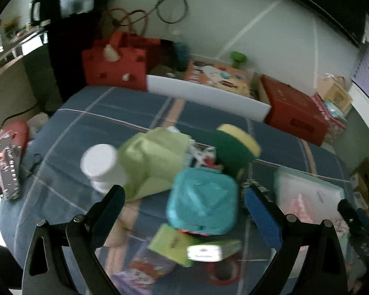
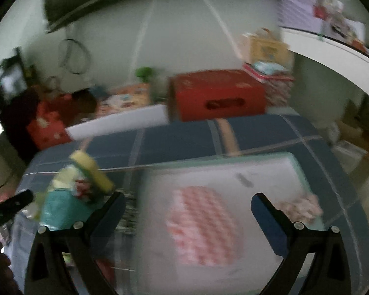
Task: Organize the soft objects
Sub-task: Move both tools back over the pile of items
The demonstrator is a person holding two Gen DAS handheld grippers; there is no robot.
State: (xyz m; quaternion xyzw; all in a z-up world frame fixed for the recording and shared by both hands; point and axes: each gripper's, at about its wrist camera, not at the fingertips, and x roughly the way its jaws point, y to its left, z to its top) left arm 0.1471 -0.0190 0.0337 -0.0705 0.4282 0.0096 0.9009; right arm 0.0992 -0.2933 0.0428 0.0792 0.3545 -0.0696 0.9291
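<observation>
My left gripper is open and empty above a heap on the blue plaid bed. Between its fingers lies a teal soft pack. Behind it are a light green pack, a white cup and a green-and-yellow sponge. A green box lies below the teal pack. My right gripper is open and empty over a white tray that holds a pink checked cloth and a smaller pale cloth. The sponge and teal pack show at the left.
A red box and a white board stand along the bed's far edge, with a red bag at the back left. A patterned pouch lies at the bed's left edge. The tray also shows in the left wrist view.
</observation>
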